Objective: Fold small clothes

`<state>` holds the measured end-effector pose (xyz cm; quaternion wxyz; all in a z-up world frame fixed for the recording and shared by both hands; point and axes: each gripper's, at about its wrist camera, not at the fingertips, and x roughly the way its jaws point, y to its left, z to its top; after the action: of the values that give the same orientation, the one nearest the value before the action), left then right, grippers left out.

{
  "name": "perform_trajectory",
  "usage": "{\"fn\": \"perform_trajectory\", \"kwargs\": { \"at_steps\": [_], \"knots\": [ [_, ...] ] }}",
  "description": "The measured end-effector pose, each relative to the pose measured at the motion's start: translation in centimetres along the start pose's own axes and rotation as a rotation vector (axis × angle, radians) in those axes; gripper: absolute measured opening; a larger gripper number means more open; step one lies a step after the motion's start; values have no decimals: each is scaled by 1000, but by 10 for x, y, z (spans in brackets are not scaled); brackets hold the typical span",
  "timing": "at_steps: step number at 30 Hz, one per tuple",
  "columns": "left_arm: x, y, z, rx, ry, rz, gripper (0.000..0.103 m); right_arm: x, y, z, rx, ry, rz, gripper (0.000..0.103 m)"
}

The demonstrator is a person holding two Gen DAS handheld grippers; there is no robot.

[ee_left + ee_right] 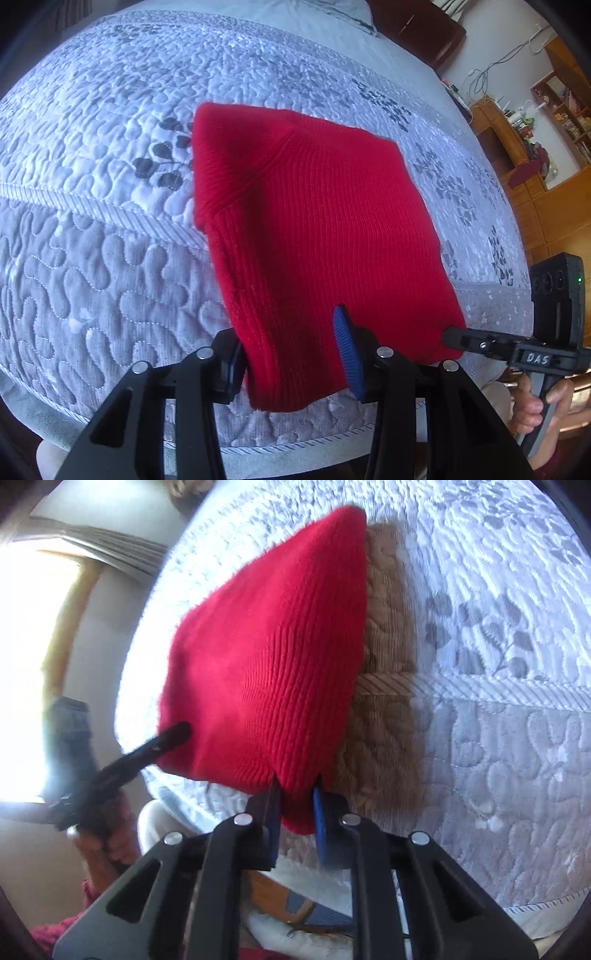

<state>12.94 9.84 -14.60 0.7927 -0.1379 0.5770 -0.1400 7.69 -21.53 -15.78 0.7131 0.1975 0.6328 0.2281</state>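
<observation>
Both grippers clamp near corners of the red knit garment (314,229), lifted over the quilted bed (96,206): left hand-held gripper (291,354), right hand-held gripper (295,805). Keep the edge taut and level, then lower evenly so the fold lands square.

Both wrist cams sit close, looking forward and down; both share the red knit (317,236) and bed (110,155).

A home bedroom: quilted bedspread (110,229), wooden shelves (561,110).
</observation>
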Motion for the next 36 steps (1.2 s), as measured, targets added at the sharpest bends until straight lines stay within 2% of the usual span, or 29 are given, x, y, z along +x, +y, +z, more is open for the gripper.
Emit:
{"fn": "perform_trajectory", "kwargs": {
  "at_steps": [6,10,15,17,20,21,22,24,27,31,33,36],
  "knots": [
    [17,1,-10,9,33,26,44,-10,-19,-3,16,-8,10,12],
    [29,-2,-20,80,17,71,45,21,-22,-4,-3,35,-87,12],
    [29,-7,-22,125,16,93,45,35,-20,-2,-23,38,-130,13],
    [26,-7,-20,124,27,87,45,37,-14,0,-34,43,-138,15],
    [11,-6,-13,131,20,88,45,33,-3,1,-52,50,-126,23],
    [4,-4,-10,135,4,98,52,29,1,3,-66,53,-121,26],
    [-4,-1,-4,134,-16,108,61,22,6,7,-80,47,-119,31],
    [-16,6,12,126,-52,103,62,11,13,14,-100,28,-124,40],
    [-17,16,43,99,-71,109,62,-7,26,40,-120,-11,-120,43],
    [-4,19,92,81,-79,104,62,-17,16,80,-125,-28,-142,48],
    [5,8,118,123,-82,78,62,-10,13,105,-107,-11,-137,51],
    [33,-11,159,224,-60,48,62,8,6,145,-84,22,-150,61]
  ]
}}
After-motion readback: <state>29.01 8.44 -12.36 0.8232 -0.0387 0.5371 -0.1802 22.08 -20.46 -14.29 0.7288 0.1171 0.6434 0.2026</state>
